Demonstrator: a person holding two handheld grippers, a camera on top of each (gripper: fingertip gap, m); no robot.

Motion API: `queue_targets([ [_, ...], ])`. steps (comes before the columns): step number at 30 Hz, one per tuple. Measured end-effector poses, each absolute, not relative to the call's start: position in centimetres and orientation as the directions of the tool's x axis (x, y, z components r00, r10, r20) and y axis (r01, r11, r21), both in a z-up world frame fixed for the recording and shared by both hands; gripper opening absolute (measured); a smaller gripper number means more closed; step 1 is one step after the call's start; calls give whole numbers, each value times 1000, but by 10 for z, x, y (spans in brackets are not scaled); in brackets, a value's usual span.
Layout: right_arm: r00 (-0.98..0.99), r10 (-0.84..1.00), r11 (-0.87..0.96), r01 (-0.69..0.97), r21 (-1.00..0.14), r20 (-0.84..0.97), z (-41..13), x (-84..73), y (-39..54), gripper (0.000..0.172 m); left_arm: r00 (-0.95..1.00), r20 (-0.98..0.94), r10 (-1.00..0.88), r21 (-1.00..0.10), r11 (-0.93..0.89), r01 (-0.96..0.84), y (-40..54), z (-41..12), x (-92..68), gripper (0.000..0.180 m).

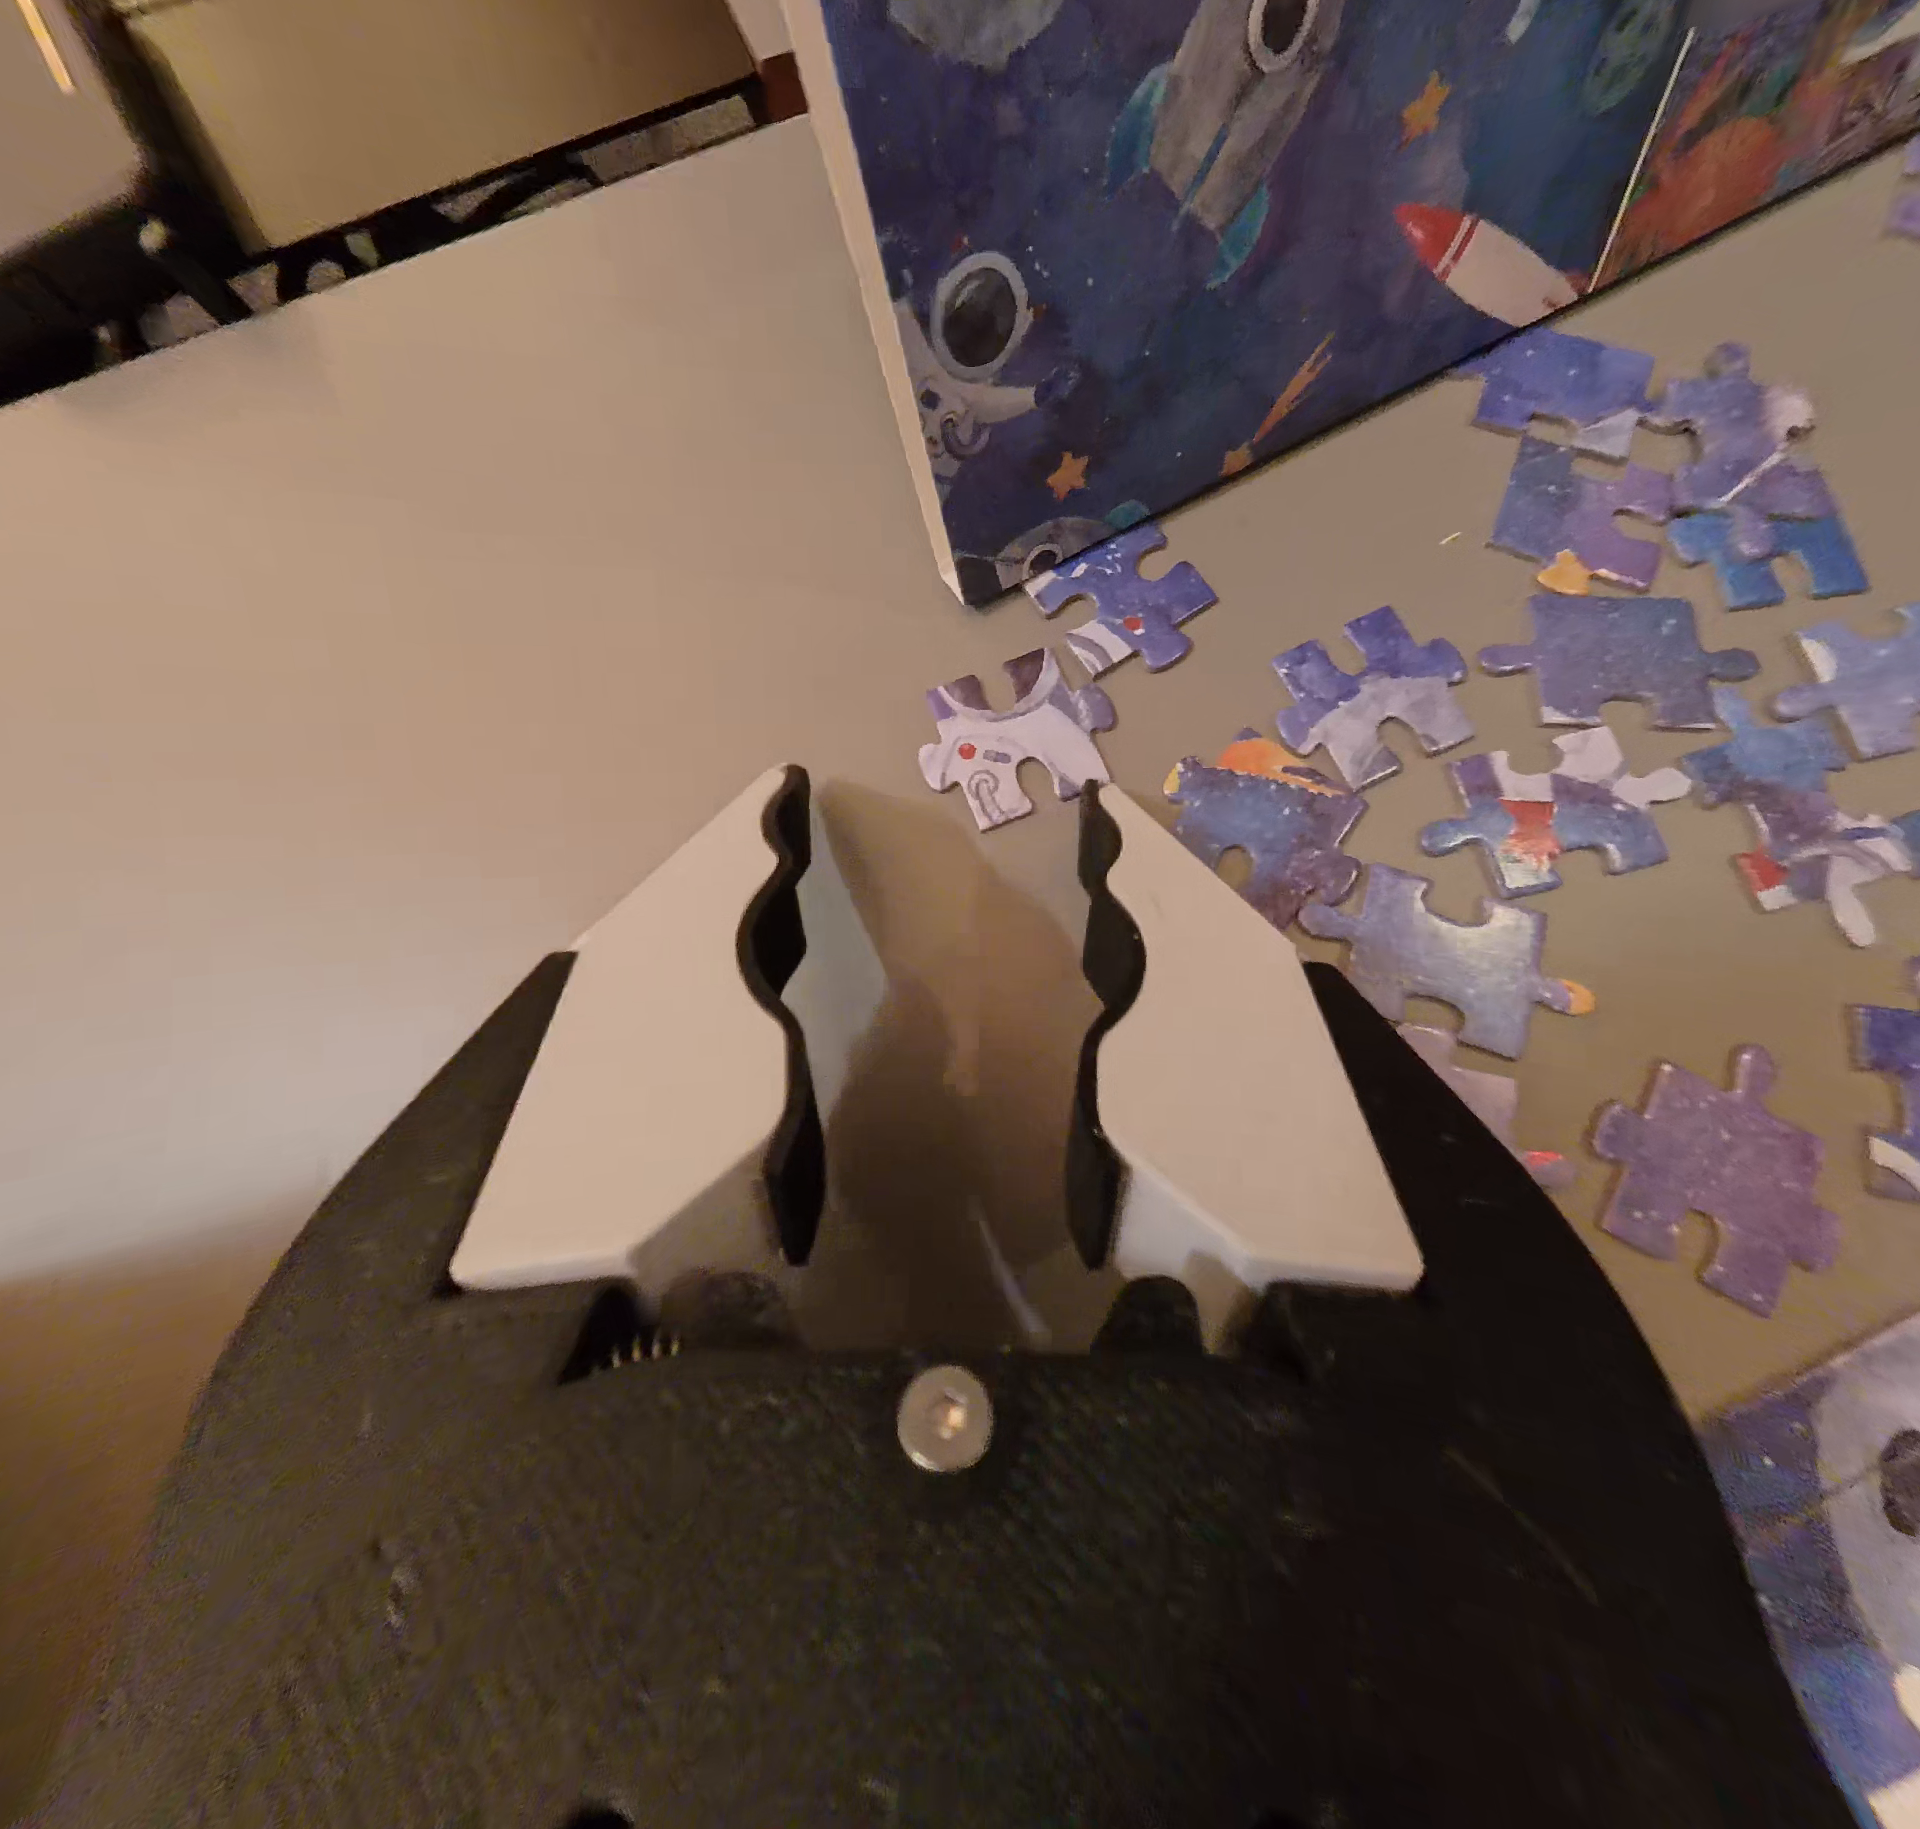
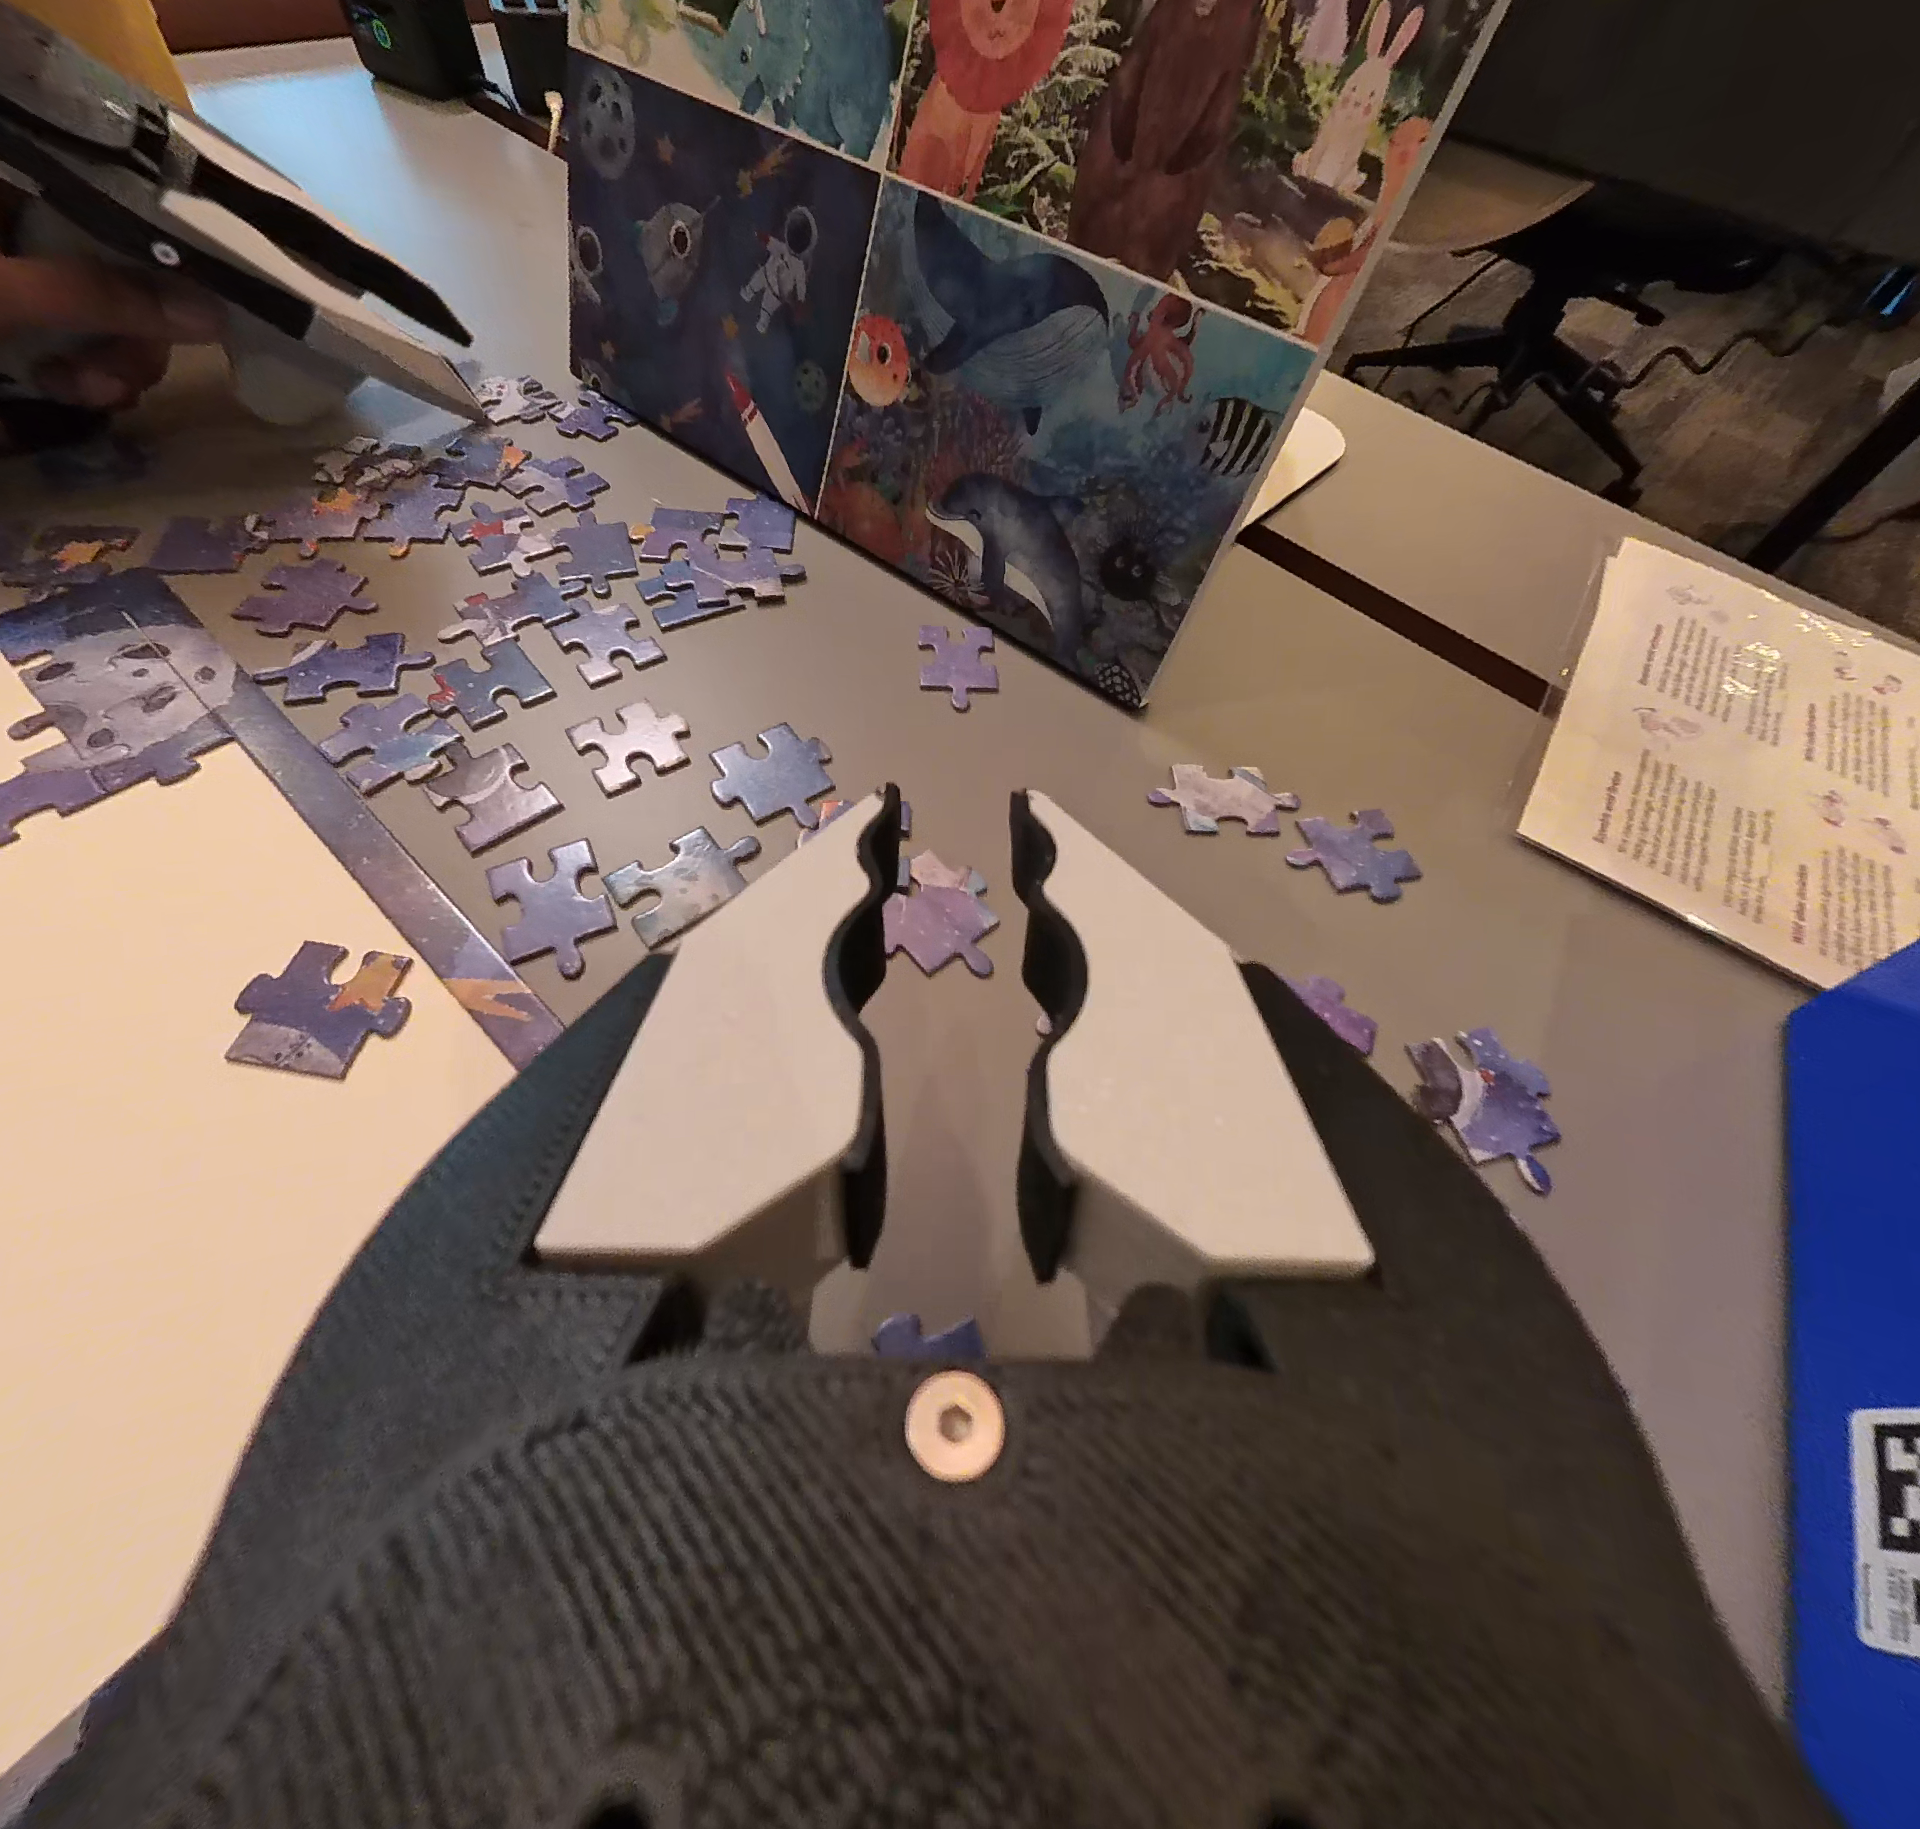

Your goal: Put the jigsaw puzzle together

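Several loose blue and purple jigsaw pieces [image 1: 1621, 678] lie on the grey table [image 1: 416, 584]. My left gripper [image 1: 940, 787] is open with nothing between its pads. It hovers just short of a white astronaut-suit piece [image 1: 1003, 740], with the right fingertip [image 1: 1091, 803] at that piece's edge. It also shows in the right wrist view [image 2: 473, 377], low over the far pieces. My right gripper [image 2: 956, 797] is partly open above a purple piece [image 2: 940, 922] that lies flat on the table between the fingers, ungripped. A partly joined section [image 2: 104, 678] sits on the pale board [image 2: 156, 1208].
The upright puzzle box [image 1: 1195, 221] [image 2: 935, 325] stands behind the pieces. A single piece [image 2: 317, 1010] lies on the board. A printed sheet in a clear holder [image 2: 1714, 761] and a blue box [image 2: 1849, 1364] are at the right. Office chairs stand beyond the table. Spacing between my two grippers at the tips: around 35 cm.
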State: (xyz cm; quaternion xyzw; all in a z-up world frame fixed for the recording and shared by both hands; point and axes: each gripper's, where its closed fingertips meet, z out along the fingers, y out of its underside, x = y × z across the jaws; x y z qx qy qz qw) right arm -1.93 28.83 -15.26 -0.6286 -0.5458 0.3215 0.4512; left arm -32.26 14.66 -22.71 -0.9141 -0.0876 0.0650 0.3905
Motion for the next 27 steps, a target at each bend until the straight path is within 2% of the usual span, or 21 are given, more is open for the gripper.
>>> queue_targets([
  [2, 198, 977, -4, 398, -917, 82, -155, -19, 289, 19, 975, -94, 200, -726, -685, 70, 148, -226, -321, 50],
  [4, 198, 977, -10, 398, -917, 75, -156, -19, 289, 19, 981, -99, 168, -719, -694, 47, 149, -228, -317, 40],
  [6, 197, 978, -11, 397, -918, 74, -156, -19, 289, 19, 985, -95, 145, -710, -703, 35, 149, -230, -313, 12],
  [8, 197, 977, -7, 400, -916, 78, -156, -20, 289, 19, 983, -105, 150, -710, -703, 31, 149, -230, -314, 0],
  [18, 197, 977, -6, 406, -914, 81, -158, -19, 290, 19, 988, -76, 135, -707, -706, 42, 143, -231, -313, 1],
  [24, 195, 976, 7, 410, -912, 95, -156, -20, 289, 19, 980, -31, 195, -718, -687, 114, 134, -229, -329, 1],
  [27, 196, 976, 6, 403, -915, 93, -154, -19, 289, 19, 981, -11, 194, -740, -661, 122, 137, -224, -327, 21],
])
